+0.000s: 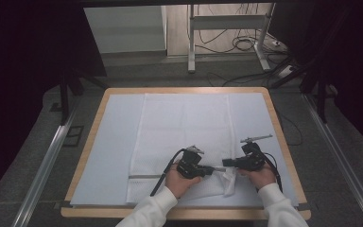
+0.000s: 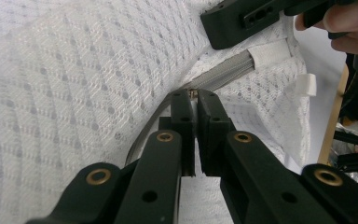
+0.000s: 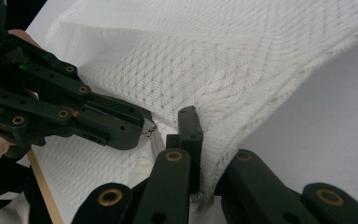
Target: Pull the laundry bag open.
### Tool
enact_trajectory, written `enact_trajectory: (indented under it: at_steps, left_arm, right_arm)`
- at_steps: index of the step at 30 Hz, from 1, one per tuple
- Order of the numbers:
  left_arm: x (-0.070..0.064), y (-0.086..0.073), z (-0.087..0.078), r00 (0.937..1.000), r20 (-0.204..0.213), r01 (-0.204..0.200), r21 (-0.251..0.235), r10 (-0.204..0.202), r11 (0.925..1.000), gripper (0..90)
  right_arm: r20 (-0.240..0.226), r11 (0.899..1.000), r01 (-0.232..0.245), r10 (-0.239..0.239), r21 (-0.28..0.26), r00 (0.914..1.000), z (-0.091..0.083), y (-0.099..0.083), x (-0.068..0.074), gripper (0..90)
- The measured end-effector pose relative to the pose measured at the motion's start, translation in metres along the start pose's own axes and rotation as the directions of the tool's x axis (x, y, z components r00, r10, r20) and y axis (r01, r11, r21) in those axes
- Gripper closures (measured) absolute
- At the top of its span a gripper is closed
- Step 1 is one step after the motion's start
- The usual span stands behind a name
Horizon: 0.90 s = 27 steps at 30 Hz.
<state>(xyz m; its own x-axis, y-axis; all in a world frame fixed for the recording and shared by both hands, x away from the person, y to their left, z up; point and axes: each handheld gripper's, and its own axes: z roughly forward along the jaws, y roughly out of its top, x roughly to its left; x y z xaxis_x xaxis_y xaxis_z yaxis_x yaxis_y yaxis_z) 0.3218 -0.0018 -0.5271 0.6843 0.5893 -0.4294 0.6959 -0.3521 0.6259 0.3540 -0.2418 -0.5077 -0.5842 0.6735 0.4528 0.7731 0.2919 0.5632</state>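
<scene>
A white mesh laundry bag (image 1: 184, 127) lay flat on the pale sheet (image 1: 108, 156) covering the desk (image 1: 90, 142), with its grey zipper (image 2: 223, 77) running along the near edge. Both tongs worked at the bag's near right corner, close together. The left tongs (image 1: 208, 169), held in the left hand (image 1: 179, 182), pointed right; their jaws were closed on the small metal zipper pull (image 2: 193, 92), nearly touching each other. The right tongs (image 1: 227, 164), held in the right hand (image 1: 260, 176), pointed left; their jaws were clamped on a fold of the bag's mesh (image 3: 209, 140) at the corner, which was lifted slightly off the sheet. The fabric around the corner was bunched; the remainder of the bag stayed flat toward the far side.
</scene>
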Motion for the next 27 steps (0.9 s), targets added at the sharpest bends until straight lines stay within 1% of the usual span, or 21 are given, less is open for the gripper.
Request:
enact_trajectory:
  at_steps: [1,3,4,7,8,11,12,13,14,18,22,23,26,27]
  left_arm:
    - [0.0,0.0,0.0,1.0,-0.001,0.009,-0.005,-0.009,0.9999,87.3]
    - [0.002,-0.001,-0.002,1.0,-0.001,0.007,-0.002,-0.007,1.0,87.3]
    - [0.003,-0.001,-0.003,0.9999,0.003,0.014,-0.004,-0.014,0.9999,87.3]
    - [0.003,-0.002,-0.003,0.9999,0.0,0.012,-0.001,-0.012,0.9999,87.3]
    - [0.003,-0.002,-0.003,0.9998,0.002,0.02,-0.007,-0.02,0.9998,87.3]
    - [0.005,-0.003,-0.003,0.9999,-0.001,0.016,0.0,-0.016,0.9999,87.3]
    - [0.005,-0.003,-0.003,0.9997,0.005,0.026,-0.006,-0.026,0.9996,87.3]
    - [0.006,-0.004,-0.004,0.9998,0.001,0.02,-0.001,-0.02,0.9998,87.3]
    - [0.007,-0.004,-0.004,0.9996,0.005,0.029,-0.004,-0.029,0.9996,87.3]
    - [0.01,-0.007,-0.006,0.9993,0.002,0.037,-0.002,-0.037,0.9993,87.3]
    - [0.01,-0.008,-0.008,0.9995,0.002,0.032,0.003,-0.032,0.9995,87.3]
    - [0.01,-0.009,-0.007,0.9993,0.003,0.036,-0.002,-0.036,0.9993,87.3]
    - [0.012,-0.01,-0.008,0.9996,0.0,0.028,0.011,-0.028,0.9995,87.3]
    - [0.012,-0.01,-0.008,0.9991,0.006,0.043,0.003,-0.043,0.9991,87.3]
  right_arm:
    - [-0.002,1.0,-0.001,0.001,0.0,1.0,0.0,0.0,0.0,88.7]
    - [0.0,1.0,0.0,0.0,-0.003,1.0,0.0,0.0,0.0,88.7]
    - [0.0,1.0,0.0,0.0,-0.004,1.0,0.0,0.0,0.0,88.7]
    - [0.0,1.0,0.001,-0.001,-0.002,1.0,0.0,0.0,0.0,88.7]
    - [0.0,1.0,0.001,-0.001,-0.001,1.0,0.0,0.0,0.0,88.7]
    - [0.0,1.0,0.001,-0.001,0.0,1.0,0.0,0.0,0.0,88.7]
    - [-0.001,1.0,0.001,-0.001,0.001,1.0,0.0,0.0,0.0,88.7]
    - [-0.001,1.0,0.0,0.0,0.002,1.0,0.001,0.0,0.0,88.7]
    - [0.0,1.0,0.001,-0.001,0.002,1.0,0.001,0.0,0.0,88.7]
    - [0.0,1.0,0.003,-0.003,0.002,1.0,0.001,0.0,0.0,88.7]
    - [-0.003,1.0,0.003,-0.003,0.003,1.0,0.002,0.0,0.0,88.7]
    - [-0.003,1.0,0.002,-0.002,0.002,1.0,0.002,0.0,0.001,88.7]
    - [0.0,1.0,0.004,-0.004,0.006,1.0,0.002,0.0,0.001,88.7]
    - [0.001,1.0,0.004,-0.004,0.007,1.0,0.002,0.0,0.001,88.7]
